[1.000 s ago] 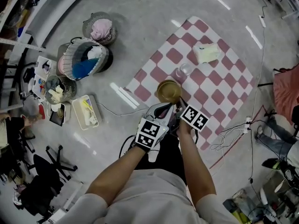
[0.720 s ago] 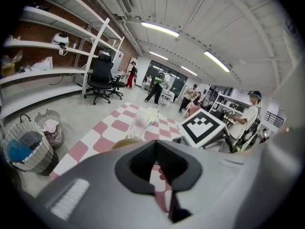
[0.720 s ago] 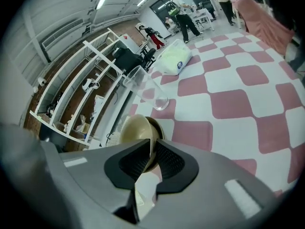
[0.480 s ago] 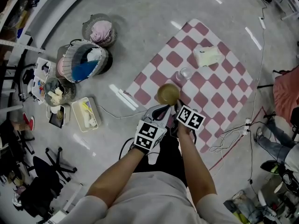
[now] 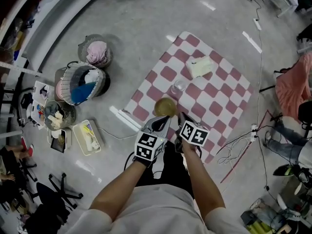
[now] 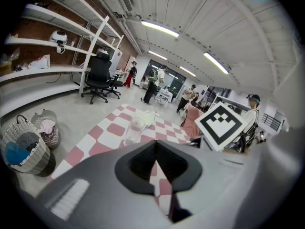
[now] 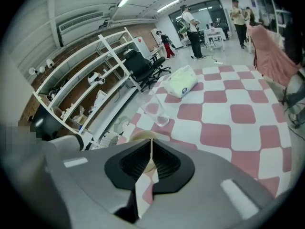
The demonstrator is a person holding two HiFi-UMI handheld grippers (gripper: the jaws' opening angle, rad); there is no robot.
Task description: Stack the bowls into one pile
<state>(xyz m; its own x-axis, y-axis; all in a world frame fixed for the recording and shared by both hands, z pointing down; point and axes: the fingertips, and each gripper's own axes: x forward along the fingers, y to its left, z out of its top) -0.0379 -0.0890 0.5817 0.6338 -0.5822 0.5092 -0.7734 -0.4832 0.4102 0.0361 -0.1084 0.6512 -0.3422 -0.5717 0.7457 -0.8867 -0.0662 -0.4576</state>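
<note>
A single yellowish bowl [image 5: 165, 107] sits on the red-and-white checkered mat [image 5: 219, 99], near its front edge. In the right gripper view, only the bowl's rim [image 7: 137, 136] peeks over the jaws. My left gripper [image 5: 162, 121] hovers just short of the bowl, with my right gripper [image 5: 181, 117] at the bowl's right. The jaws of both the left gripper [image 6: 155, 146] and the right gripper [image 7: 151, 146] meet in a thin seam with nothing between them. No other bowl shows.
A clear glass [image 5: 179, 87] stands just beyond the bowl, with a pale package [image 5: 199, 66] farther back. Laundry baskets [image 5: 82, 84], a tray of small items [image 5: 87, 136] and cables [image 5: 234, 139] lie on the floor around the mat. Shelves [image 7: 95, 75] and people stand far off.
The head view has pulled back and shifted, so the mat and bowl sit lower-left in frame. Both grippers stay shut close to the bowl's near side.
</note>
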